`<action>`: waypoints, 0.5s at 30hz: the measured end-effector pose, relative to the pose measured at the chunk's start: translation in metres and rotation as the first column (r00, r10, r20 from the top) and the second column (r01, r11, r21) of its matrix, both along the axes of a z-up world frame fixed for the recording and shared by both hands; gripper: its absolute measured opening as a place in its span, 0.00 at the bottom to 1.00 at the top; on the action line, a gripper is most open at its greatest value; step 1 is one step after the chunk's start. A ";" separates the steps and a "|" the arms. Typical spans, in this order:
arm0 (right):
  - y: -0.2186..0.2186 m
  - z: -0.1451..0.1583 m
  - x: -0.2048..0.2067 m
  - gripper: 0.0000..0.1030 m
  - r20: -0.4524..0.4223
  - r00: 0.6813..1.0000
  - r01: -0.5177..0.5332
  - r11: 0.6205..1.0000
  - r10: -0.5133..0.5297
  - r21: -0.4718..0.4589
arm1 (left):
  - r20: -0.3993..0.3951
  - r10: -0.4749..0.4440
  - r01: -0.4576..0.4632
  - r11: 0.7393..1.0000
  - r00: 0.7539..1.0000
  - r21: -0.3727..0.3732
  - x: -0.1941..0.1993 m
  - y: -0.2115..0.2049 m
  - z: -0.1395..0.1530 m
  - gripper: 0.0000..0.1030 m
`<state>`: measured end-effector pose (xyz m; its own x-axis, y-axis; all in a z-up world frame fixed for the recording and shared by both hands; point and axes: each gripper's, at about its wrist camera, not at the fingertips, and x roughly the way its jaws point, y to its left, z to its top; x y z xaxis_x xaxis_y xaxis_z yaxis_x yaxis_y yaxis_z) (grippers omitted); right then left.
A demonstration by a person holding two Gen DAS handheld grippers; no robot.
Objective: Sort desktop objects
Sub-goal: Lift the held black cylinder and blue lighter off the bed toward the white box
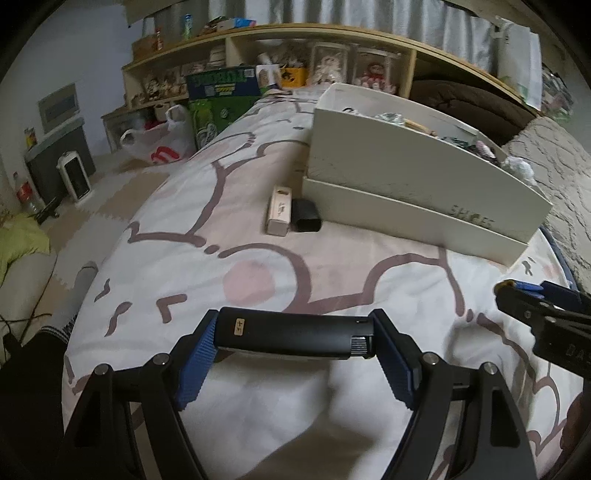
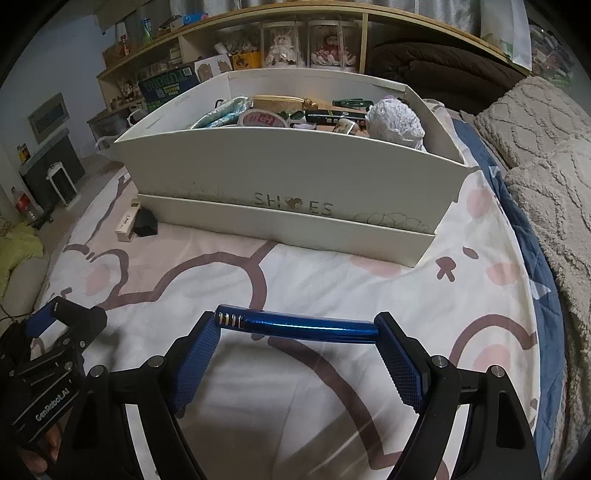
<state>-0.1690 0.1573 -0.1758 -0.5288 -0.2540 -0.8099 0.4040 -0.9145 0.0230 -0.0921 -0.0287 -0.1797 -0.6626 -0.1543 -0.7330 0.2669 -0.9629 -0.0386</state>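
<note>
My left gripper (image 1: 295,334) is shut on a long black device (image 1: 295,332), held crosswise between the blue pads above the patterned bed cover. My right gripper (image 2: 299,326) is shut on a shiny blue metal cylinder (image 2: 299,326), also held crosswise. A white shoe box (image 2: 288,173) filled with several small items stands ahead in the right wrist view; it also shows in the left wrist view (image 1: 406,173). A small beige box (image 1: 279,210) and a small black case (image 1: 306,220) lie on the cover by the box's left end.
The white and pink bed cover (image 1: 221,229) spans both views. A grey knitted blanket (image 2: 546,166) lies at the right. Wooden shelves (image 2: 295,33) with toys stand behind. A plastic bag (image 1: 159,144) and a heater (image 1: 74,177) sit on the floor at left.
</note>
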 end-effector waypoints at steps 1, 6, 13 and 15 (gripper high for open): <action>-0.001 -0.003 -0.001 0.82 0.009 1.000 -0.003 1.000 0.003 0.007 | 0.001 -0.005 0.005 1.000 1.000 -0.002 0.001 0.001 0.000 0.77; -0.002 -0.018 -0.001 0.83 0.088 0.996 -0.031 0.997 0.024 0.070 | 0.031 -0.012 0.012 1.000 0.999 0.005 -0.002 0.004 -0.007 0.77; -0.015 -0.037 0.001 0.83 0.169 0.984 -0.069 0.989 0.046 0.129 | 0.054 0.006 -0.008 0.999 0.999 0.034 -0.002 -0.002 -0.013 0.77; -0.015 -0.040 0.002 0.83 0.193 0.980 -0.074 0.988 0.047 0.135 | 0.056 0.007 -0.009 0.999 0.998 0.040 -0.002 -0.002 -0.014 0.77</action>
